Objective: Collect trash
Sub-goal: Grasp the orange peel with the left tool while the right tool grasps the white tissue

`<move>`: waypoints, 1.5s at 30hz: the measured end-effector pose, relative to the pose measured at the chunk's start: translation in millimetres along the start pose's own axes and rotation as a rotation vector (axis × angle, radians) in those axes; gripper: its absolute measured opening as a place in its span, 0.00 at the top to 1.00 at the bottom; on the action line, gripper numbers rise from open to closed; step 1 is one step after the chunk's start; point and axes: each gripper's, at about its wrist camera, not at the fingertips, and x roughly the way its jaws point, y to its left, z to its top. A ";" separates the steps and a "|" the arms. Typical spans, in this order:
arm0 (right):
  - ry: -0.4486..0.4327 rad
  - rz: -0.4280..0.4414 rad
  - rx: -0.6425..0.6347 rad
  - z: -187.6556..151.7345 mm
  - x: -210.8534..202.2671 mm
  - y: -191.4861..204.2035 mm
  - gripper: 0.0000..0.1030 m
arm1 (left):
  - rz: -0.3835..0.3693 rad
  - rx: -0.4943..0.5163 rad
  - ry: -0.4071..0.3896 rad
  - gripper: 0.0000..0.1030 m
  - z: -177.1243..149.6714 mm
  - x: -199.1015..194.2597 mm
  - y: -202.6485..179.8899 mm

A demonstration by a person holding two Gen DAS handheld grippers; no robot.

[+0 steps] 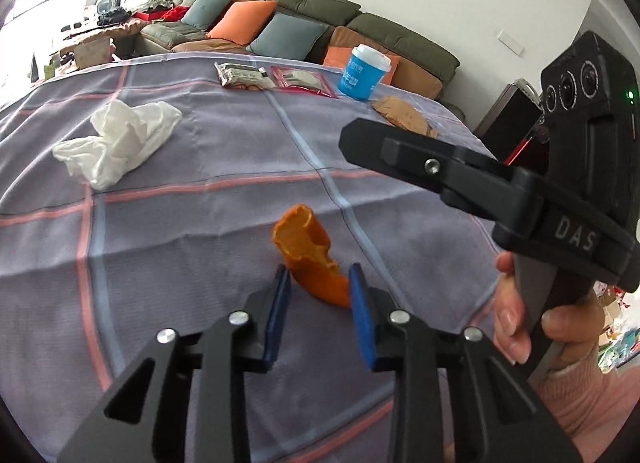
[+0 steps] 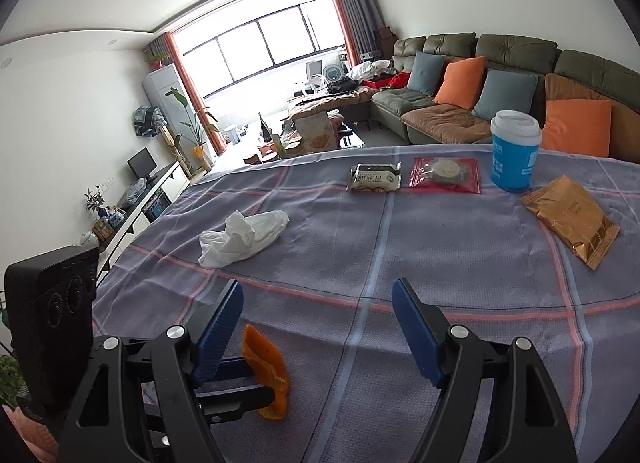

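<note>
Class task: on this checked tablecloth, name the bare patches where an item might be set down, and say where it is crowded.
Free: the wide middle of the tablecloth, bordered by the crumpled tissue, the far row and the gold packet. Crowded: the far edge, with grey wrapper, red packet and blue cup, and the near edge around the orange peel.

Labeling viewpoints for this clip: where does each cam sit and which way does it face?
Left wrist: on the left gripper, angled down at the orange peel between its pads; the right gripper and hand show at right.
Right wrist: on the right gripper, open, facing across the plaid tablecloth toward sofa and window; left gripper's body at lower left.
Shared: peel, tissue, blue cup, wrappers.
</note>
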 end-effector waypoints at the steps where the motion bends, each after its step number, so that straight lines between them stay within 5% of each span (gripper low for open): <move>1: 0.000 0.001 -0.002 0.3 0.1 -0.4 0.26 | 0.006 0.010 -0.007 0.73 -0.5 0.1 -1.9; 3: 0.004 0.004 -0.005 1.4 1.1 0.3 0.26 | 0.010 0.020 -0.018 0.79 0.1 0.4 -3.2; 4: 0.007 0.007 -0.007 1.5 1.5 0.2 0.27 | 0.014 0.024 -0.024 0.91 0.5 -0.6 -3.9; 16: 0.033 0.073 -0.009 15.2 19.4 10.5 0.35 | 0.032 0.022 -0.080 0.91 -1.6 -22.6 2.9; 40: 0.187 0.074 -0.195 39.8 114.4 92.4 0.44 | 0.280 -0.179 -0.238 0.91 -41.0 -134.5 96.1; 45: 0.211 0.059 -0.198 41.3 126.3 94.6 0.56 | 0.310 -0.214 -0.260 0.91 -49.9 -152.4 111.7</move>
